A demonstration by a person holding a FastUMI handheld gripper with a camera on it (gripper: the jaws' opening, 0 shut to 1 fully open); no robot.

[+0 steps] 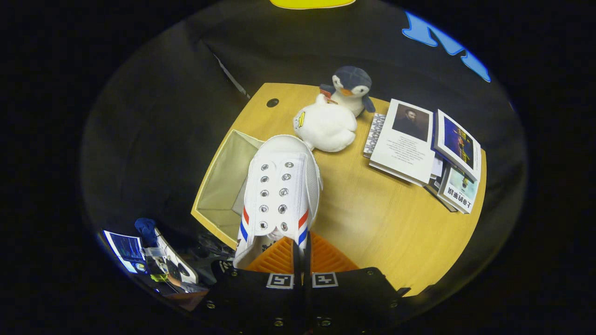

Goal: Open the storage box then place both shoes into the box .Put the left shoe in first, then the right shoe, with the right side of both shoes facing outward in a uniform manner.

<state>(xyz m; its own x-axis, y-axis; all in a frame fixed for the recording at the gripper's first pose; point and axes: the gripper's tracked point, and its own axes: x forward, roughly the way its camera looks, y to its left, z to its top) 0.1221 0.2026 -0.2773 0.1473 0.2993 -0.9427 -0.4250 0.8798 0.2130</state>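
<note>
A white lace-less shoe (279, 190) with red and blue side stripes hangs from my gripper (301, 253), toe pointing away from me. Both fingers are pressed close together on the thin edge at the shoe's opening. The shoe is lifted above the wooden table (372, 223), and its left half overlaps the right wall of the open beige storage box (223, 181). The box stands at the table's left edge with its inside showing. What lies under the shoe in the box is hidden.
Just beyond the shoe's toe sit a white plush toy (326, 128) and a penguin plush (351, 88). Several books (419, 149) are spread at the table's far right. Below the table on the left are a screen (125, 246) and desk clutter.
</note>
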